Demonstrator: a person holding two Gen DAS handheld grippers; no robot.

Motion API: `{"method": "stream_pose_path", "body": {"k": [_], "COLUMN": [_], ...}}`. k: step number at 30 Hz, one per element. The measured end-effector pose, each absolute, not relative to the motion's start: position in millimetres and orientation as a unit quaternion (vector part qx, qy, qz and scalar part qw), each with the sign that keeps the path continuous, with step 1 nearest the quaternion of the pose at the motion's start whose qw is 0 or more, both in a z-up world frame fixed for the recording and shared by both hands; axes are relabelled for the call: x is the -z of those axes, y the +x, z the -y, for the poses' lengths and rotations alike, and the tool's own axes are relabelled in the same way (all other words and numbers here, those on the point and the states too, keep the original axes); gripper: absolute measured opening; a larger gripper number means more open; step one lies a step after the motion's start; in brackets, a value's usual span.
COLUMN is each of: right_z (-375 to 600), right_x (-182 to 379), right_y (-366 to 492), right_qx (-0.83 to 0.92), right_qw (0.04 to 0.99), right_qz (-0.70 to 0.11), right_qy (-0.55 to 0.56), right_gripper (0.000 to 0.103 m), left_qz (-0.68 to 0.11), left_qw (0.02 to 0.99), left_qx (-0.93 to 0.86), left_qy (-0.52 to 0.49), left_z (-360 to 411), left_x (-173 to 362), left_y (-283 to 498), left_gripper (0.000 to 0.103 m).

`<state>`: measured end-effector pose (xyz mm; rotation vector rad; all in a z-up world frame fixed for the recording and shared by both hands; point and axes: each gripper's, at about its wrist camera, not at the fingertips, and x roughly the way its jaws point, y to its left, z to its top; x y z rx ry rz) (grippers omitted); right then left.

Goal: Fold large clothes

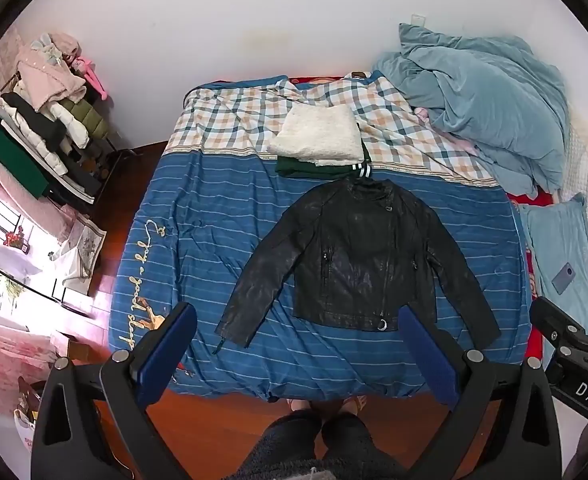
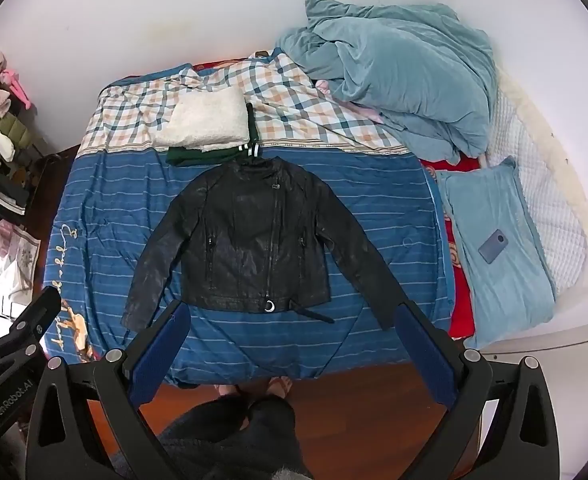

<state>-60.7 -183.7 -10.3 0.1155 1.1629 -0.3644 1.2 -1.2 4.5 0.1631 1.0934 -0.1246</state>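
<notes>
A black leather jacket (image 1: pixel 358 256) lies flat, front up, on the blue striped bedspread (image 1: pixel 198 216), sleeves spread out to both sides; it also shows in the right wrist view (image 2: pixel 254 240). My left gripper (image 1: pixel 298 320) is open and empty, held high above the bed's near edge in front of the jacket's hem. My right gripper (image 2: pixel 290 316) is open and empty at the same height, just to the right; its body shows in the left wrist view (image 1: pixel 566 336). Behind the collar sits a folded stack: a white fleece (image 1: pixel 318 136) on a green garment (image 1: pixel 314 170).
A heap of light blue bedding (image 1: pixel 486 100) fills the bed's far right. A blue pillow (image 2: pixel 494 248) with a phone (image 2: pixel 492 246) lies at the right. A clothes rack (image 1: pixel 42 128) stands at the left. The person's legs and the wooden floor (image 1: pixel 222 424) are below.
</notes>
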Motion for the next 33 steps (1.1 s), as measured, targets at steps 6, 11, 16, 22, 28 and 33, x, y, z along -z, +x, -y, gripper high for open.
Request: {"method": "stream_pose_path", "body": {"k": [6, 11, 16, 22, 28, 33], "right_z": [185.7, 187.4, 187.6, 188.5, 188.3, 190.0], "right_x": [6.8, 5.1, 5.2, 4.5, 5.3, 3.4], "right_y": [-60.3, -59.4, -59.1, -58.0, -58.2, -55.6], "right_qx": [0.170, 0.169, 0.170, 0.171, 0.171, 0.171], "right_qw": [0.821, 0.821, 0.821, 0.820, 0.820, 0.819], "right_qz": [-0.543, -0.543, -0.542, -0.544, -0.544, -0.545], "right_qy": [0.052, 0.052, 0.052, 0.051, 0.053, 0.051], "right_gripper": [0.103, 0.103, 0.103, 0.103, 0.103, 0.103], "left_qz": [-0.516, -0.517, -0.515, -0.516, -0.516, -0.516], "left_qw": [0.851, 0.850, 0.851, 0.851, 0.851, 0.851], "left_qx": [0.059, 0.058, 0.058, 0.058, 0.057, 0.057], "left_qy": [0.078, 0.079, 0.078, 0.078, 0.080, 0.080], "left_z": [5.6, 6.9, 6.3, 6.1, 7.0, 7.7], "left_x": [-3.7, -3.4, -3.4, -3.7, -3.5, -3.2], "left_y": [3.0, 3.5, 2.7, 2.7, 3.1, 3.4], "left_gripper": [0.103, 0.103, 0.103, 0.103, 0.103, 0.103]}}
